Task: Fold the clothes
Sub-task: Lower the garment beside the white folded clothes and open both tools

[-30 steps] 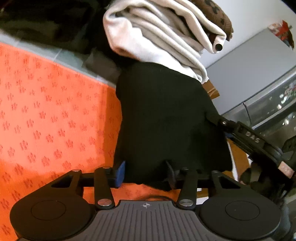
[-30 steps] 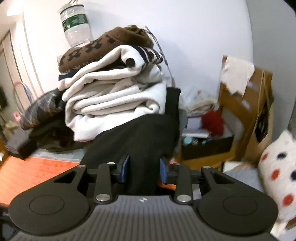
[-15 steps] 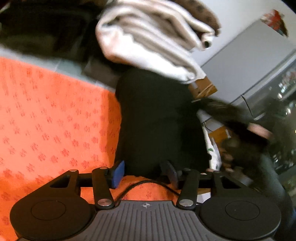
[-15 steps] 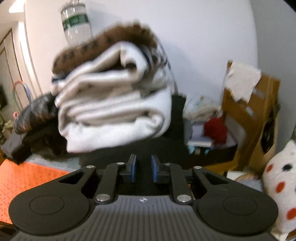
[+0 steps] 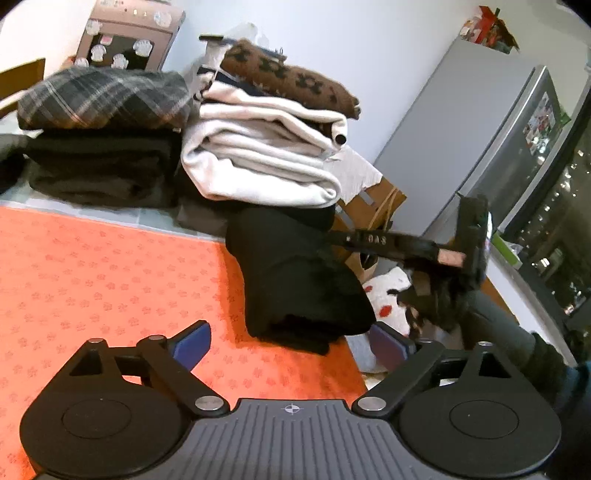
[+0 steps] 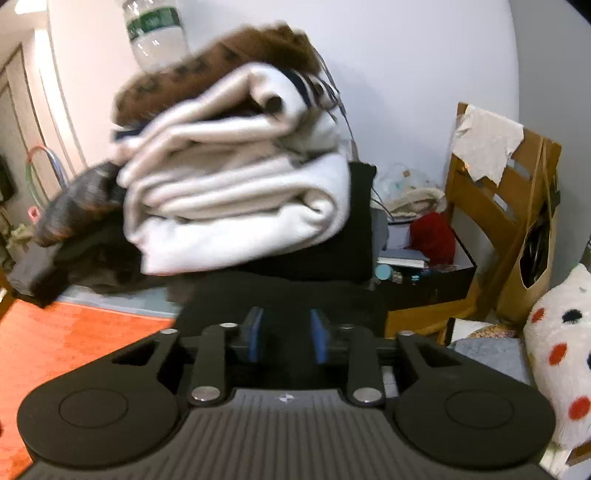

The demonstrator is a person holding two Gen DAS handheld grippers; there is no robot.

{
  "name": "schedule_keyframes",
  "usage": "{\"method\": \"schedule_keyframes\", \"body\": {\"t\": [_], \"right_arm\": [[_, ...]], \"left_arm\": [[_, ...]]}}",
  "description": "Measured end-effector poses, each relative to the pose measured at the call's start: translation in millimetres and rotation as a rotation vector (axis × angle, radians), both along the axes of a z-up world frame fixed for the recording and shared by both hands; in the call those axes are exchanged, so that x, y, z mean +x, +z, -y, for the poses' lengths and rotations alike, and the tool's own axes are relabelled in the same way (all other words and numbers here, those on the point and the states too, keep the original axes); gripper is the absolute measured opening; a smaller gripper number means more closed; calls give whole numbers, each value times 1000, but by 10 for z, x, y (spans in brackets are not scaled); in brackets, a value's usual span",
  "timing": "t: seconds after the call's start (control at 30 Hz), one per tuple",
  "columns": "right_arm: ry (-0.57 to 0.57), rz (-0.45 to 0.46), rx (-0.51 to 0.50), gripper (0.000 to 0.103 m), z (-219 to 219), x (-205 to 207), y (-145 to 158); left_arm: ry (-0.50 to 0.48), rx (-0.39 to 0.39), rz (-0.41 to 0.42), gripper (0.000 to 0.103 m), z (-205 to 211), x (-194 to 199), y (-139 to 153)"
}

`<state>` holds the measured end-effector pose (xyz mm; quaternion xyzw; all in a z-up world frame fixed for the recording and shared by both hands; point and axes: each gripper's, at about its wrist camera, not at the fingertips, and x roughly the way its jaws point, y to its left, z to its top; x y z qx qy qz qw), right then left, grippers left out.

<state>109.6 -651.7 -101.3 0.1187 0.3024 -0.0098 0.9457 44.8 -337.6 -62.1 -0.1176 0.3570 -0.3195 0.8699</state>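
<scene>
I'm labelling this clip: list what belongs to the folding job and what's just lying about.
Job: black garment, stack of folded clothes, orange mat, left gripper, right gripper.

Lying about: water bottle, spotted cushion, cardboard box, fridge.

the black garment (image 5: 295, 280) i'm folding lies as a thick, compact bundle at the right edge of my orange patterned cloth (image 5: 110, 288), its layered fold edges facing me and its far end tucked under the pile behind. that pile is a stack of folded cream clothes (image 5: 266, 162) topped with a brown patterned knit (image 5: 295, 79). left of it sit folded dark clothes (image 5: 103, 170) under a grey plaid piece (image 5: 107, 98).
</scene>
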Motion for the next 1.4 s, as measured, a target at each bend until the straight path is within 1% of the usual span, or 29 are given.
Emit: {"method": "schedule_keyframes", "body": {"t": [0.07, 0.13, 0.17, 0.23, 0.27, 0.33, 0.4, 0.43, 0.47, 0.53, 0.57, 0.63, 0.67, 0.77, 0.87, 0.93, 1.07, 1.13, 1.23, 1.4], "right_arm": [[-5, 0, -22, 48, -142, -152, 20], [-12, -6, -42, 64, -286, -269, 15], [-14, -11, -54, 67, -343, -313, 7], [-24, -33, -91, 79, -465, -361, -49], [-23, -41, -98, 80, -506, -367, -84], [-10, -82, -105, 80, -558, -326, -222], [10, -153, -106, 80, -576, -263, -442], [17, -168, -116, 80, -591, -259, -514], [21, -164, -116, 80, -600, -272, -491], [26, -148, -110, 76, -613, -301, -391], [21, -127, -97, 75, -605, -318, -314], [13, -79, -105, 75, -598, -307, -163], [16, -59, -110, 75, -598, -277, -99], [31, -47, -109, 75, -582, -68, -32], [50, -56, -128, 72, -599, 158, -74], [57, -74, -138, 70, -612, 286, -154], [89, -106, -154, 70, -663, 450, -388], [96, -100, -165, 71, -685, 457, -424], [99, -98, -147, 71, -658, 440, -352], [106, -66, -127, 71, -662, 241, -69]], "left_arm": [[5, 4, 17, 98, -41, -81, 55], [11, 6, 28, 100, -92, -163, 105], [15, 7, 33, 100, -123, -203, 127], [29, 16, 48, 103, -179, -278, 166], [37, 20, 56, 103, -206, -310, 182], [55, 26, 66, 103, -254, -358, 204], [70, 27, 76, 103, -289, -391, 227], [77, 27, 82, 103, -304, -404, 239], [83, 27, 91, 103, -311, -415, 253], [95, 27, 108, 103, -317, -435, 280], [100, 27, 113, 103, -316, -441, 289], [100, 39, 118, 103, -296, -443, 297], [99, 47, 119, 103, -283, -443, 299], [97, 76, 127, 103, -239, -440, 299], [113, 98, 129, 103, -223, -417, 279], [127, 108, 128, 103, -221, -400, 264], [175, 127, 150, 103, -229, -386, 253], [193, 141, 168, 103, -222, -388, 259], [195, 147, 184, 103, -208, -395, 283], [169, 165, 192, 103, -163, -447, 325]]}}
